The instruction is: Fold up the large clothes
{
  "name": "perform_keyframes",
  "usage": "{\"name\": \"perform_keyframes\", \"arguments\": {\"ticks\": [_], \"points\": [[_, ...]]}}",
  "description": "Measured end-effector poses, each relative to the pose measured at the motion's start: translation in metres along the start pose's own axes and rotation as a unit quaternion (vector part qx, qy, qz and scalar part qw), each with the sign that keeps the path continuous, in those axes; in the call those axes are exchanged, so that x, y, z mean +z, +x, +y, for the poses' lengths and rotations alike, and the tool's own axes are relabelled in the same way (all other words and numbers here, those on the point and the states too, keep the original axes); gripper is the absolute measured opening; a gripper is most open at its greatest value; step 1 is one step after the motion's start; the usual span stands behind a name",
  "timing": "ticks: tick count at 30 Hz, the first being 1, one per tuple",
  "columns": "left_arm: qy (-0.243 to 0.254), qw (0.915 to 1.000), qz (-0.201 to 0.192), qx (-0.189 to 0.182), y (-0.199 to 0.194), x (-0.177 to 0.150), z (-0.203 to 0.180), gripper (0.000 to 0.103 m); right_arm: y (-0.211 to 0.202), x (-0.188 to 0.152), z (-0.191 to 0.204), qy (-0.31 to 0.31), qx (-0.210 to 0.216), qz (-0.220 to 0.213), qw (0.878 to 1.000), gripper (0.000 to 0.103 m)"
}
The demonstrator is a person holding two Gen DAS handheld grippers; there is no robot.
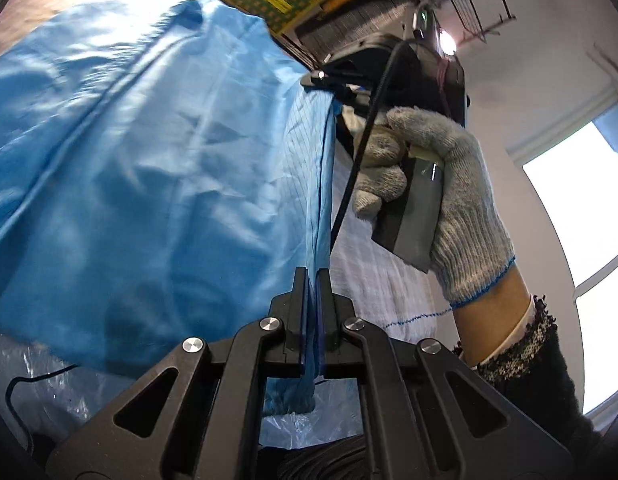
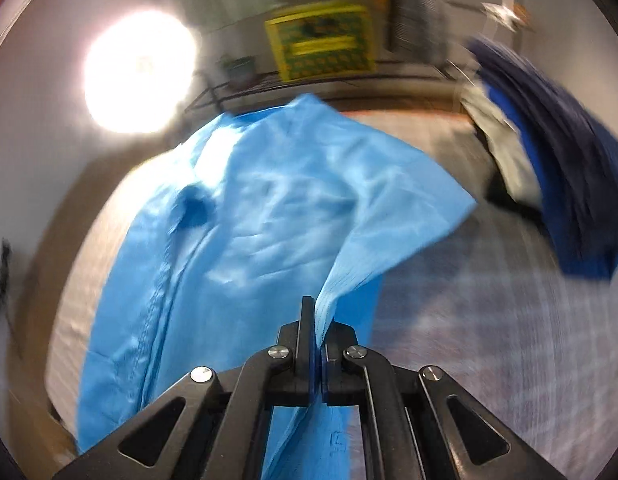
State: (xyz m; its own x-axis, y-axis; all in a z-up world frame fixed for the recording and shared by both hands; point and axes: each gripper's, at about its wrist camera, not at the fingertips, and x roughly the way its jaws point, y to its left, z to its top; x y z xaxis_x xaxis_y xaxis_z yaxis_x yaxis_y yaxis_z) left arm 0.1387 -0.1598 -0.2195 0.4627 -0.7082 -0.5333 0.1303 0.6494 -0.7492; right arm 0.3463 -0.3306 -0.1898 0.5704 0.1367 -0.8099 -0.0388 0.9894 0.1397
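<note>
Closest in, my left claw [image 1: 311, 276] is clamped on a hem of the light blue garment [image 1: 141, 168], and my right claw [image 2: 317, 308] pinches another edge of it. Between them the cloth hangs lifted, its far part draped over the pale surface [image 2: 489, 320]. Right of it the surface lies bare up to a dark blue clothes pile [image 2: 561, 168]. Beyond sits a yellow box [image 2: 321, 40].
</note>
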Motion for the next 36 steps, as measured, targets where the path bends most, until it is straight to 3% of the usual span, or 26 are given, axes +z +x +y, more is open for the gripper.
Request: {"name": "perform_keyframes", "arguments": {"ticks": [6, 10, 15, 16, 18, 22, 24, 28, 31, 36], "points": [[-0.028, 0.9991, -0.023, 0.024, -0.033, -0.002, 0.033, 0.001, 0.032, -0.007, 0.089, -0.113, -0.014, 0.015, 0.993, 0.0], [-0.048, 0.9977, -0.025, 0.042, -0.041, -0.002, 0.057, 0.001, 0.057, -0.022, 0.141, -0.193, -0.031, 0.03, 0.98, 0.0], [-0.061, 0.9965, -0.02, 0.053, -0.038, -0.001, 0.076, 0.001, 0.078, -0.032, 0.154, -0.197, -0.017, 0.057, 0.979, 0.002], [-0.062, 0.9964, -0.02, 0.055, -0.038, -0.002, 0.078, 0.001, 0.08, -0.032, 0.15, -0.195, -0.008, 0.065, 0.979, 0.005], [-0.06, 0.9963, -0.018, 0.059, -0.037, -0.003, 0.08, 0.001, 0.081, -0.031, 0.138, -0.174, 0.028, 0.084, 0.981, 0.03], [-0.059, 0.9964, -0.016, 0.059, -0.033, 0.0, 0.085, 0.001, 0.048, -0.014, 0.095, -0.105, 0.142, 0.066, 0.982, 0.034], [-0.058, 0.9964, -0.016, 0.06, -0.034, -0.001, 0.087, 0.001, 0.034, -0.003, 0.073, -0.075, 0.173, 0.042, 0.981, 0.038], [-0.059, 0.9964, -0.014, 0.06, -0.035, -0.003, 0.089, 0.001, 0.034, 0.025, -0.002, 0.019, 0.114, 0.0, 0.993, 0.049], [-0.058, 0.9965, -0.013, 0.058, -0.035, -0.002, 0.089, 0.001, 0.055, 0.035, -0.046, 0.095, 0.1, 0.003, 0.99, 0.053], [-0.054, 0.9966, -0.013, 0.061, -0.034, 0.002, 0.089, 0.001, 0.088, 0.051, -0.06, 0.119, 0.125, 0.024, 0.985, 0.055]]}}
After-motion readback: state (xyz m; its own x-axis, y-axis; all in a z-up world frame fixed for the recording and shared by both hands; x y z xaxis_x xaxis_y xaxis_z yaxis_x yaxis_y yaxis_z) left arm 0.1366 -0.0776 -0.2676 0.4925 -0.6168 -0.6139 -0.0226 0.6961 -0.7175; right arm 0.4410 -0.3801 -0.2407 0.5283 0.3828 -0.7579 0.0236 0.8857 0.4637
